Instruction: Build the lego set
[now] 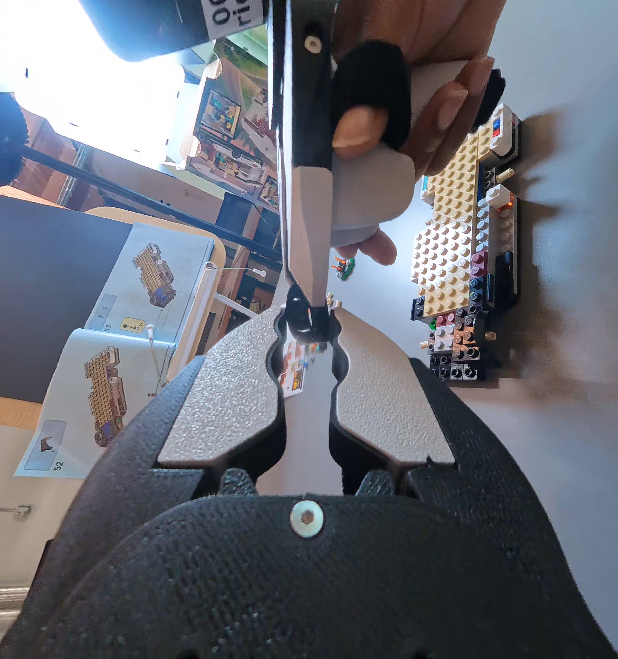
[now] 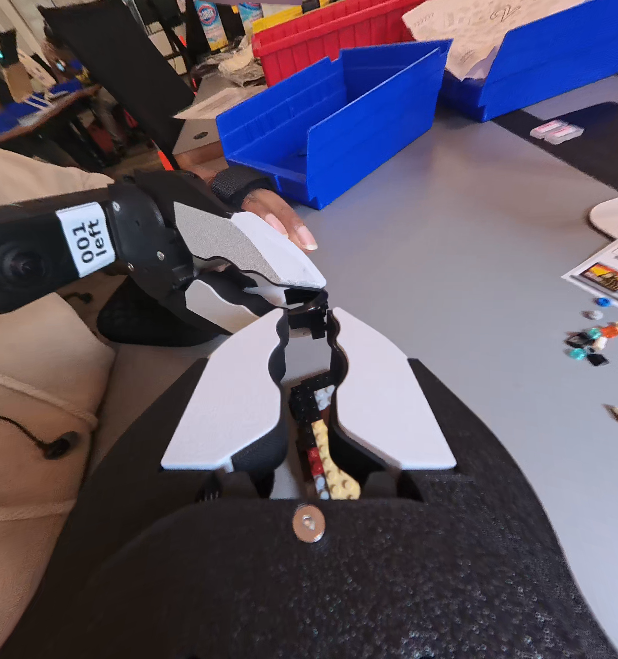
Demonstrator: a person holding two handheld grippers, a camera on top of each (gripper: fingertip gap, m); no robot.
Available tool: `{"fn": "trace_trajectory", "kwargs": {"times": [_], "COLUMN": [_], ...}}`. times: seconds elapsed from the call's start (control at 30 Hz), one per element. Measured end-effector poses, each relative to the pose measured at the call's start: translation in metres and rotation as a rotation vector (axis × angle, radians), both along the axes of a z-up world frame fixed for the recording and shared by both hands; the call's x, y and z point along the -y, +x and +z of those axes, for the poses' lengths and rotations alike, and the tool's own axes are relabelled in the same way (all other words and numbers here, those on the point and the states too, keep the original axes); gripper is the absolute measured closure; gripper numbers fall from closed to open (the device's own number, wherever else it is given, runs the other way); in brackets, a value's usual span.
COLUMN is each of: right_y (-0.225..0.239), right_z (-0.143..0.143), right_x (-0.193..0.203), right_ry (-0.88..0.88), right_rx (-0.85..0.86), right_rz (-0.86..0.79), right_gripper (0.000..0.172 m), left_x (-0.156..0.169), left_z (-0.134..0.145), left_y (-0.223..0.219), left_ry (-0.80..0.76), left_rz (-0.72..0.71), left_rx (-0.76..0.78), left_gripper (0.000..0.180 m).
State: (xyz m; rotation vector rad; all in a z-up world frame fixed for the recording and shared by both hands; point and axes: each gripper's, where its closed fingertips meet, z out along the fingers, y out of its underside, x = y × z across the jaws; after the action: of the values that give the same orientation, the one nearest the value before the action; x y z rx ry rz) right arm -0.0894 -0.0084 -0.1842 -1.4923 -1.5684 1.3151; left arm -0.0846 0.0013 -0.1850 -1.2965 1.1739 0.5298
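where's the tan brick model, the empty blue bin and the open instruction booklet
tan brick model (image 1: 450, 228), left wrist view, studded tan top.
empty blue bin (image 2: 357, 142), right wrist view, front wall.
open instruction booklet (image 1: 136, 285), left wrist view, upper page.

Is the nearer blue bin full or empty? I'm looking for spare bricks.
Empty, as far as shows: the nearer blue bin on the grey table shows only bare blue floor and walls; its front corner is hidden by its own wall.
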Motion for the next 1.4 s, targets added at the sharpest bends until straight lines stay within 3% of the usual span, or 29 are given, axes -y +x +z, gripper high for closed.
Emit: {"fn": "trace_trajectory", "kwargs": {"times": [0.17, 0.33, 0.43, 0.6, 0.73, 0.8, 0.97, 1.13, 1.23, 1.4], "right_y": [0.001, 0.012, 0.010, -0.002, -0.004, -0.002, 0.004, -0.011, -0.015, 0.015], "right_z": [-0.010, -0.049, -0.073, -0.088, -0.074, -0.062, -0.063, -0.085, -0.087, -0.082], "right_x": [-0.023, -0.078, -0.093, -0.074, -0.044, -0.046, -0.066, -0.053, -0.050, -0.089], "right_ry": [0.248, 0.845, 0.958, 0.766, 0.430, 0.344, 0.376, 0.318, 0.328, 0.655], "right_rx": [0.073, 0.387, 0.553, 0.609, 0.528, 0.480, 0.458, 0.425, 0.422, 0.837], "right_rz": [-0.075, -0.148, -0.109, -0.018, 0.069, 0.085, 0.158, 0.279, 0.310, 0.350], "right_gripper": [0.153, 0.152, 0.152, 0.147, 0.139, 0.137, 0.137, 0.135, 0.149, 0.150], "left_x": [-0.004, -0.014, -0.021, -0.021, -0.021, -0.021, -0.022, -0.023, -0.023, -0.025], "left_z": [-0.007, -0.017, -0.030, -0.048, -0.055, -0.058, -0.064, -0.063, -0.061, -0.066], "left_y": [-0.008, -0.024, -0.034, -0.038, -0.041, -0.041, -0.039, -0.039, -0.042, -0.043], "left_ry": [-0.165, -0.500, -0.568, -0.620, -0.672, -0.692, -0.708, -0.698, -0.685, -0.710], "left_rz": [-0.031, -0.037, 0.011, 0.042, 0.049, 0.048, 0.054, 0.058, 0.063, 0.071], "left_rx": [0.188, 0.604, 0.642, 0.620, 0.644, 0.655, 0.625, 0.626, 0.627, 0.633], "left_gripper": [0.153, 0.154, 0.156, 0.157, 0.157, 0.158, 0.158, 0.158, 0.159, 0.160]}}
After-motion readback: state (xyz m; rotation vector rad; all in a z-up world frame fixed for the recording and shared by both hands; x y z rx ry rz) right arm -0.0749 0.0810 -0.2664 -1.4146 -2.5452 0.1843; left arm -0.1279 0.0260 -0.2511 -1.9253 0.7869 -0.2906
